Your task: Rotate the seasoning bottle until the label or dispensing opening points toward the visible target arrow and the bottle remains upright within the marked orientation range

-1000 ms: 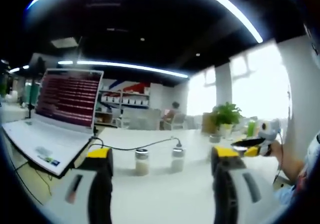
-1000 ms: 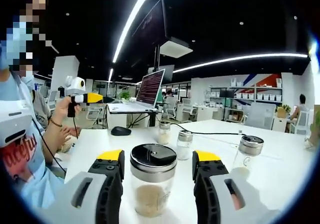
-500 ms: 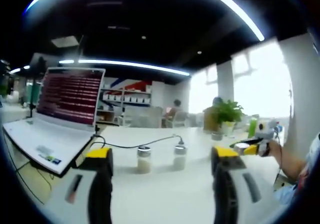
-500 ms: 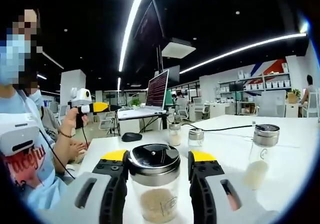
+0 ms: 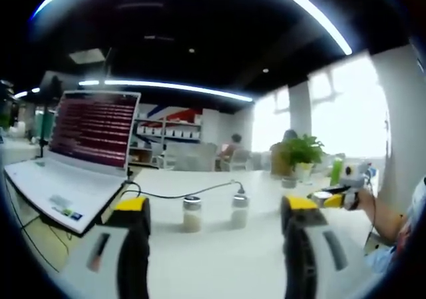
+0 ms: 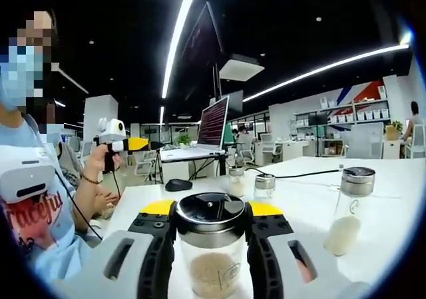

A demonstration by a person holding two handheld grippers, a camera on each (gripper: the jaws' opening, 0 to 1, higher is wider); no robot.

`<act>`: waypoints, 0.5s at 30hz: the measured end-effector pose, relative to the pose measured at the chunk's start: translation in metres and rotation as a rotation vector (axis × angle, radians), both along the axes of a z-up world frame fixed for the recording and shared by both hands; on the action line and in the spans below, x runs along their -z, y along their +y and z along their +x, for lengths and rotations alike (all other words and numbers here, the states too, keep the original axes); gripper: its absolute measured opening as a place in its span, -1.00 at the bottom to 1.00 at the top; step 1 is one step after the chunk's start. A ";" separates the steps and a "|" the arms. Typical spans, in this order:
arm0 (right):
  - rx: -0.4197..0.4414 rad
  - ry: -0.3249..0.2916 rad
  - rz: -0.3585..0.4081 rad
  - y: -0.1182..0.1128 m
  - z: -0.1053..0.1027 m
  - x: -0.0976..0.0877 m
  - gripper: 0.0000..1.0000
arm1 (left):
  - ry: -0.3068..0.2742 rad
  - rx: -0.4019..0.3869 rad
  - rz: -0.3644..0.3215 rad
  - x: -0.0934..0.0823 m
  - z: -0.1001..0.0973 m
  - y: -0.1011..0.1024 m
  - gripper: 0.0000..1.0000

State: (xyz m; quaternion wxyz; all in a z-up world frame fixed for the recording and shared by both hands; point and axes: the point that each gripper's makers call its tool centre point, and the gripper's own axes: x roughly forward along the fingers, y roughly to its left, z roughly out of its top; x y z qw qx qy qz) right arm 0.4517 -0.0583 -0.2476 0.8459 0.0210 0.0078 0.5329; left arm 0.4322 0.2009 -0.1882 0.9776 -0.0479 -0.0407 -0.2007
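Observation:
The seasoning bottle [image 6: 212, 272], clear glass with pale grains and a black and steel lid, stands upright on the white table [image 6: 299, 209]. My right gripper [image 6: 210, 214] is shut on the seasoning bottle, its yellow-tipped jaws pressing both sides of the lid. In the left gripper view, my left gripper [image 5: 214, 206] hangs open above the table with nothing between its jaws. A hand holds that left gripper [image 6: 138, 144] up at the left of the right gripper view. The right gripper [image 5: 327, 198] appears far right in the left gripper view.
Two small shaker bottles [image 5: 192, 214] [image 5: 238, 210] stand mid-table beside a black cable [image 5: 180, 196]. A taller bottle [image 6: 349, 209] stands right of the held one. An open laptop [image 5: 73, 159], a mouse [image 6: 178, 184] and a potted plant [image 5: 299, 154] are around the table. A person sits at the left.
My right gripper's jaws have closed from a small gap onto the seasoning bottle's lid, and the view has tilted slightly. The left gripper has barely moved.

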 end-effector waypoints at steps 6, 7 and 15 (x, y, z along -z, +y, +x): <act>0.021 -0.002 -0.004 0.001 0.000 0.000 -0.19 | 0.006 -0.011 -0.002 0.002 0.002 0.002 0.70; 0.024 -0.001 -0.005 0.001 0.000 0.001 -0.19 | 0.009 -0.010 -0.002 0.002 0.003 0.002 0.70; 0.053 -0.003 0.001 0.001 0.000 0.002 -0.19 | 0.013 -0.003 -0.005 0.005 0.004 0.000 0.70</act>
